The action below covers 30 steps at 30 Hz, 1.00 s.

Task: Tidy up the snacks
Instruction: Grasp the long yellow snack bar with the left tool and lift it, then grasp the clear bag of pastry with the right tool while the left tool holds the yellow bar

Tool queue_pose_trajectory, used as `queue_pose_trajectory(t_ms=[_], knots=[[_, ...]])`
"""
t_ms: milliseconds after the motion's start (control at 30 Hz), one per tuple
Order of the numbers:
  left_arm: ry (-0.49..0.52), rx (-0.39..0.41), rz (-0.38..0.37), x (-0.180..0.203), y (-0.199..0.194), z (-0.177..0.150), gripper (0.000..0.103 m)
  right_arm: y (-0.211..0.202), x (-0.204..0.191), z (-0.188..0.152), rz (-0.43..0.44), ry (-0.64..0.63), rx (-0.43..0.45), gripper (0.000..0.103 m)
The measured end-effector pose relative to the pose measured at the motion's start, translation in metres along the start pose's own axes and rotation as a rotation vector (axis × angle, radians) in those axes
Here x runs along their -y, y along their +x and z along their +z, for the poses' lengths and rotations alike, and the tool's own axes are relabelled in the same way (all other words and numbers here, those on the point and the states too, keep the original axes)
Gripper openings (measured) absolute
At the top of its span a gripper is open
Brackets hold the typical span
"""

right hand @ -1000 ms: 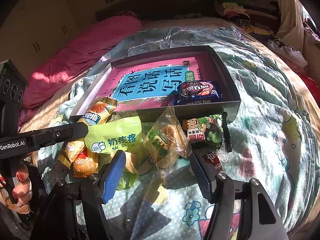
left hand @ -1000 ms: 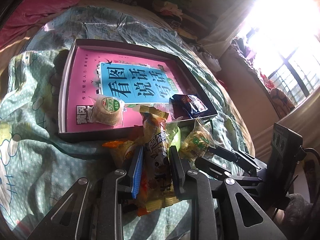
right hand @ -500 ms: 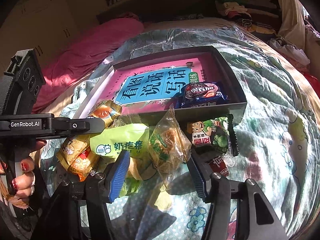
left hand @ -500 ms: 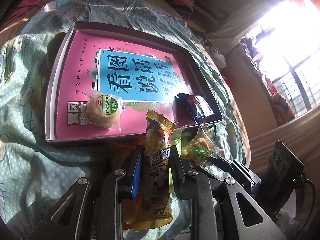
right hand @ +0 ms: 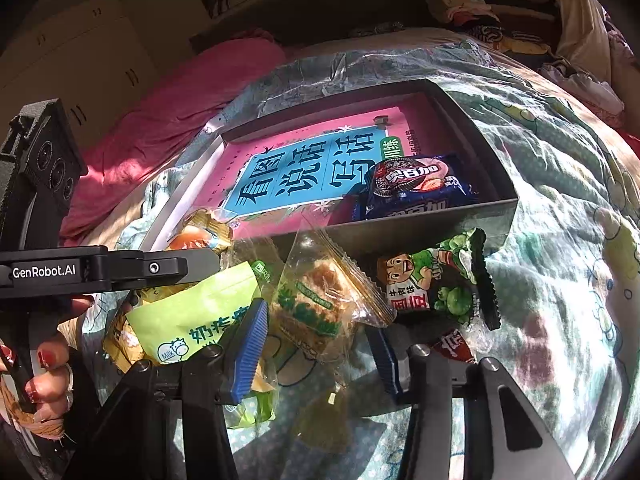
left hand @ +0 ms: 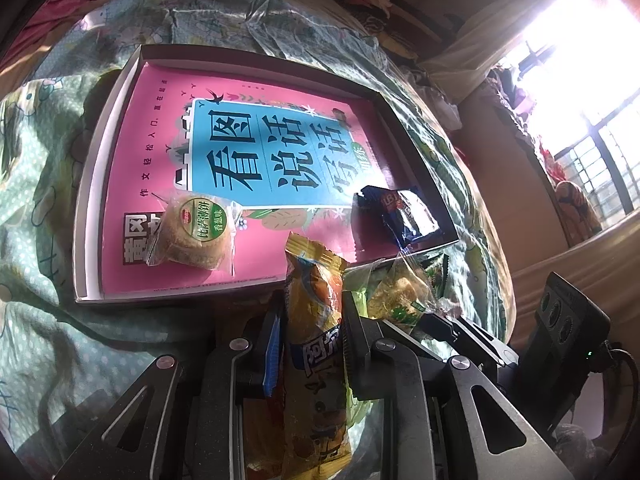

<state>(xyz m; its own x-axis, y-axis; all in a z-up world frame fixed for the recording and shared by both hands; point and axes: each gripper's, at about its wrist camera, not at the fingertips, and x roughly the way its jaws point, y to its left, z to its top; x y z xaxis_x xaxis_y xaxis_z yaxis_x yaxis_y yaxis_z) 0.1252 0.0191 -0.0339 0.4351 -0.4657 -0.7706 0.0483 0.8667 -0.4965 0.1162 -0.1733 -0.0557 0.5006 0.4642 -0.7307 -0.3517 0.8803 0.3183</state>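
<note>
Sunlight falls across a bed covered with a green patterned quilt (left hand: pixel 36 184), on which sits a shallow dark cardboard box (left hand: pixel 94 184) lined by a pink book cover with a large blue title panel (left hand: pixel 260 152). At the left of the box floor lies a round biscuit in a clear wrapper with a green label (left hand: pixel 192 232); at the right corner of the box lies a dark blue biscuit packet (left hand: pixel 404 212), seen closer from the right wrist as a navy pack with a chocolate sandwich biscuit picture (right hand: pixel 416 190). The left gripper (left hand: pixel 310 344) has its fingers closed on a long yellow-orange snack packet (left hand: pixel 316 320), whose top end reaches over the near rim of the box. Just right of it, in front of the box wall, a light green milk-snack pouch (right hand: pixel 196 320) lies on the quilt with a clear packet holding a golden crispy cake (right hand: pixel 320 304) resting against it. The right gripper (right hand: pixel 316 344) has its blue-padded fingers spread apart on either side of that clear packet, and whether either pad touches it cannot be told. Further right, a green-pea snack packet with a cartoon boy (right hand: pixel 436 284) lies against the box's outer wall, and a small red-and-white wrapper (right hand: pixel 456 346) sits just below it.
</note>
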Motion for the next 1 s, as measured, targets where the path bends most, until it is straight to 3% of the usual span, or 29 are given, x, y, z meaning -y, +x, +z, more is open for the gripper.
queue_pose_trajectory(t_ms=[400,500,1000], knots=[[0.027,0.063,-0.081,-0.007,-0.015,-0.002,0.026,-0.019,0.001,0.007,0.001,-0.003,0.055,0.042],[0.040,0.107,-0.055,-0.008,-0.026,0.000,0.026,-0.020,0.001,0.007,-0.008,-0.009,0.055,0.041],[0.017,0.247,-0.067,-0.023,-0.059,0.009,0.026,-0.042,0.000,0.017,-0.029,-0.015,0.120,0.037]])
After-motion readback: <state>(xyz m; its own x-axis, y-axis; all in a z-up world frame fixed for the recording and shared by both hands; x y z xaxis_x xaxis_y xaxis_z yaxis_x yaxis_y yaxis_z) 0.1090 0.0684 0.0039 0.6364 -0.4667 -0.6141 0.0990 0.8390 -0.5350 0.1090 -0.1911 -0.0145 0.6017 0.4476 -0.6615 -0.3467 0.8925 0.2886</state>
